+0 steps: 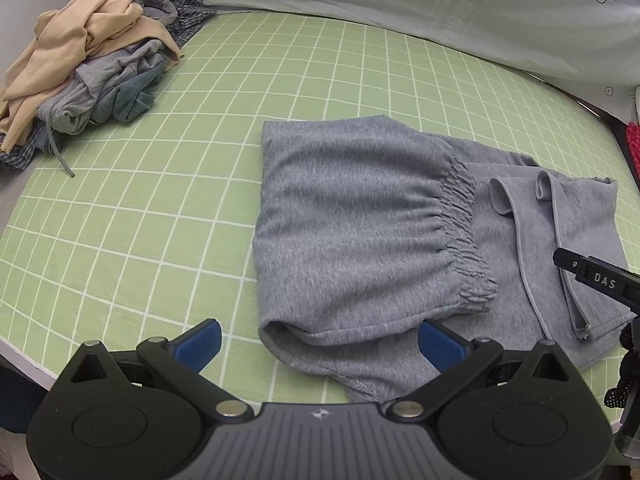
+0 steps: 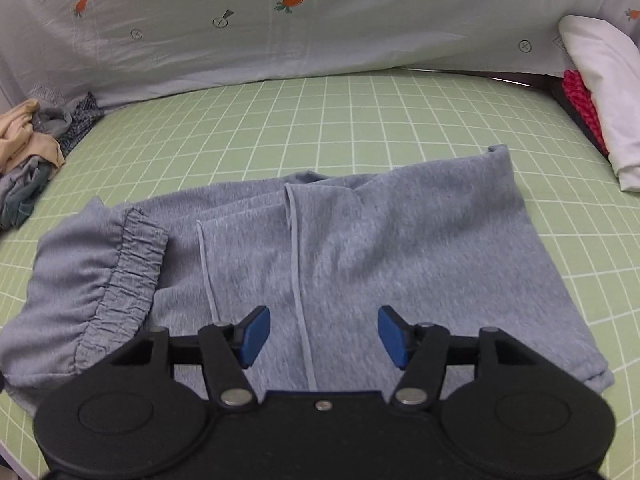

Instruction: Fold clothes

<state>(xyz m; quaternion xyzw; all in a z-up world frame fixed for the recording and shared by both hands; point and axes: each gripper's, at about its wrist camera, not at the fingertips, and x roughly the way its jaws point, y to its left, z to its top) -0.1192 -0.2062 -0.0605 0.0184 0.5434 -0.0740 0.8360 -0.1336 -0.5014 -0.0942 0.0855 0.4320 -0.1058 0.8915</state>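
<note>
A pair of grey fleece sweatpants [image 1: 360, 232] lies partly folded on the green sheet with a white grid [image 1: 160, 200], the part with the gathered elastic band [image 1: 464, 232] doubled over the rest so that the band runs across the middle of the bundle. The bundle's long axis runs side to side in front of both tools. The left gripper [image 1: 320, 346] hangs just above the near rolled edge at the left end, its blue pads wide apart and holding nothing; the right gripper [image 2: 323, 336] is over the flat single-layer half at the right end, where two thin drawcords [image 2: 298, 280] run toward it, and its jaws too stand apart and empty. Each hand is thus nearest its own end, so another fold would probably bring one end over the other along that axis, though whether this bundle counts as finished I cannot say. Away at the far left corner sits a loose heap of beige, grey and checked clothes [image 1: 88, 64], unfolded. At the right edge lies a white folded cloth [image 2: 600, 92].
</note>
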